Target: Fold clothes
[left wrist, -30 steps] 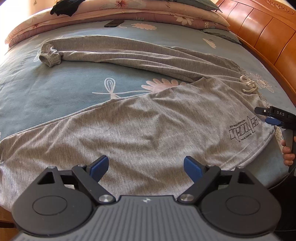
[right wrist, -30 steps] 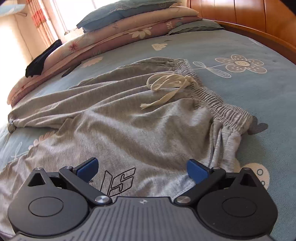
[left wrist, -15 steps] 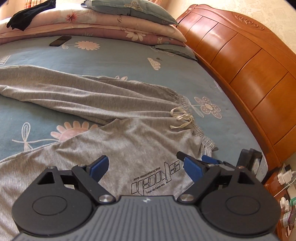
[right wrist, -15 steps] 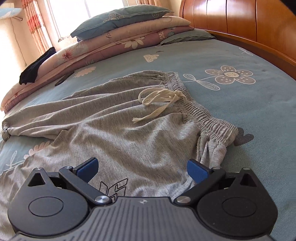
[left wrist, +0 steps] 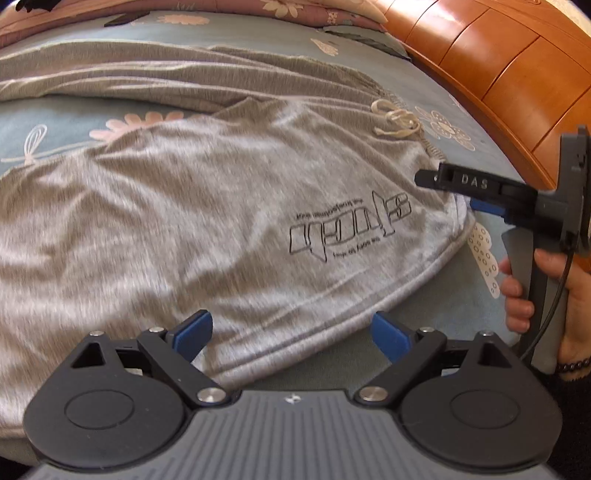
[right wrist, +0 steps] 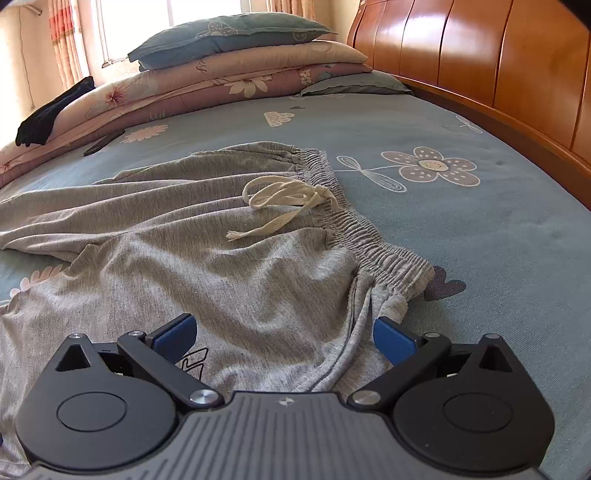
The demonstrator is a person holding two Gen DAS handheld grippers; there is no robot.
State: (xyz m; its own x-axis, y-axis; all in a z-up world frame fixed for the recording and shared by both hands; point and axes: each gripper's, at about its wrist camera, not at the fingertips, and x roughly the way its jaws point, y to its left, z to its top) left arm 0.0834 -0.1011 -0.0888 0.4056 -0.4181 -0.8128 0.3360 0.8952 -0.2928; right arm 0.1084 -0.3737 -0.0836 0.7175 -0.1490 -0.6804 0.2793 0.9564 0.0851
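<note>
Grey cotton sweatpants (right wrist: 229, 266) sprawl across a blue flower-print bed sheet (right wrist: 461, 229) beside an orange wooden headboard (right wrist: 480, 55); left claw (left wrist: 291, 328) and right claw (right wrist: 284, 334) hover, both spread wide.

One pair of grey sweatpants (right wrist: 207, 236) with one cream drawstring (right wrist: 284, 199) on one blue flowered bedsheet (right wrist: 461, 229). Two grippers, left gripper (left wrist: 291, 330) and right gripper (right wrist: 284, 334), each with two blue fingertips spread wide, plus one hand (left wrist: 546, 291) on the right gripper's handle. One blue pillow (right wrist: 229, 31) atop three folded quilts (right wrist: 221, 81), one black garment (right wrist: 48, 114) and one wooden headboard (right wrist: 498, 55).
</note>
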